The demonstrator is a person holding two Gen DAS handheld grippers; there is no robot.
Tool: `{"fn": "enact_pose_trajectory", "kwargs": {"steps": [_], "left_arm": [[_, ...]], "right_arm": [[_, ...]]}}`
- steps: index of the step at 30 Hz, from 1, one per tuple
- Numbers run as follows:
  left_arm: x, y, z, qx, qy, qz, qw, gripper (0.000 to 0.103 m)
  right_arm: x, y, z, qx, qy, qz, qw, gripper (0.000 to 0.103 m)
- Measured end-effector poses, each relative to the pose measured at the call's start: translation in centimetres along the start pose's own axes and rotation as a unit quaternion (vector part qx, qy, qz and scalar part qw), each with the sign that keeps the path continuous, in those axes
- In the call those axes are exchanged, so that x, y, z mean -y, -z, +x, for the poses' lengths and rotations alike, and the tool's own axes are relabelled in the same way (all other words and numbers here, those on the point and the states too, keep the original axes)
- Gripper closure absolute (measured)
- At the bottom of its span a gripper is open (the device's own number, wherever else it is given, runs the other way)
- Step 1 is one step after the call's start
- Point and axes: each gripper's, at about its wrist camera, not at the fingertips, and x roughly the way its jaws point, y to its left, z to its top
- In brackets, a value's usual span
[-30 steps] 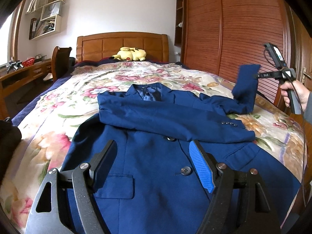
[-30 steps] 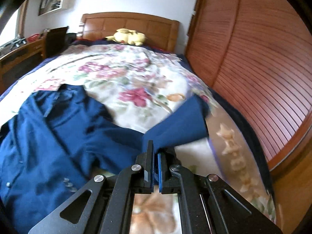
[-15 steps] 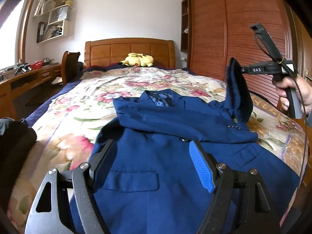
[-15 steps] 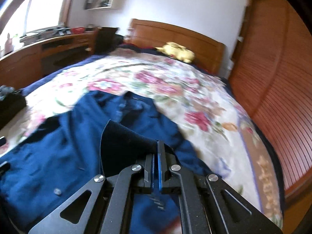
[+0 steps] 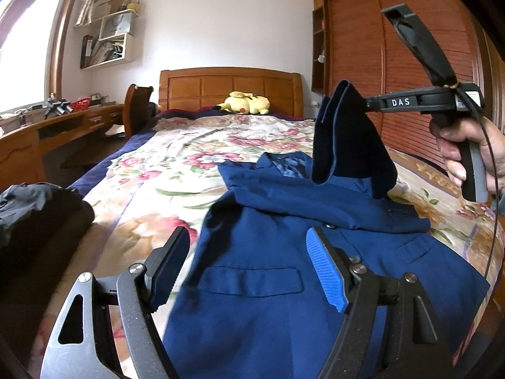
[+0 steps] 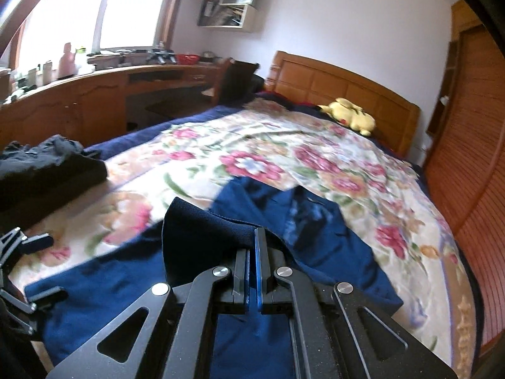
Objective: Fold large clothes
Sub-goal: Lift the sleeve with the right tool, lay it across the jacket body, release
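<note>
A navy blue suit jacket (image 5: 284, 284) lies front up on the floral bedspread (image 5: 176, 170), one sleeve folded across its chest. My right gripper (image 6: 251, 252) is shut on the cuff of the other sleeve (image 6: 202, 237) and holds it up over the jacket's right shoulder; the lifted sleeve (image 5: 347, 139) hangs from the right gripper (image 5: 363, 104) in the left wrist view. My left gripper (image 5: 249, 268) is open and empty, above the jacket's lower front near a pocket flap (image 5: 252, 279).
A pile of dark clothes (image 5: 34, 208) lies at the bed's left edge. A yellow plush toy (image 5: 246, 103) sits by the wooden headboard. A desk and chair (image 5: 135, 110) stand to the left, a wooden wardrobe (image 5: 394, 72) to the right.
My right gripper has lifted the sleeve from the bed's right side and swung it up and left over the jacket. My left gripper stayed open and drew back toward the hem.
</note>
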Motion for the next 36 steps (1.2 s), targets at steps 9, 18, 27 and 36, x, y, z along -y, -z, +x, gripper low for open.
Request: {"fn": "enact_pose_trajectory", "kwargs": {"steps": [9,18,27,36], "left_arm": [[-2.9,0.5,-1.0,0.005,-0.019,-0.016,0.9997,0.026],[-4.2,0.9,-1.4,0.006,-0.028,-0.020,0.9994,0.026],[-3.8,0.9,-1.1,0.006,-0.026,-0.017,0.9995,0.026],[-2.9,1.0,-0.8,0.004,-0.025,-0.011,0.9996,0.026]], "right_arm": [[-2.2,0.0,0.0,-0.002,-0.046,-0.011,0.999,0.101],[-3.6,2.3,3.1,-0.052,-0.061,0.005,0.997,0.101],[-5.0,4.8,4.7,-0.085,-0.078,0.016,0.993,0.101],[-5.6,7.3,4.0,-0.117,-0.074,0.013,0.990,0.095]]}}
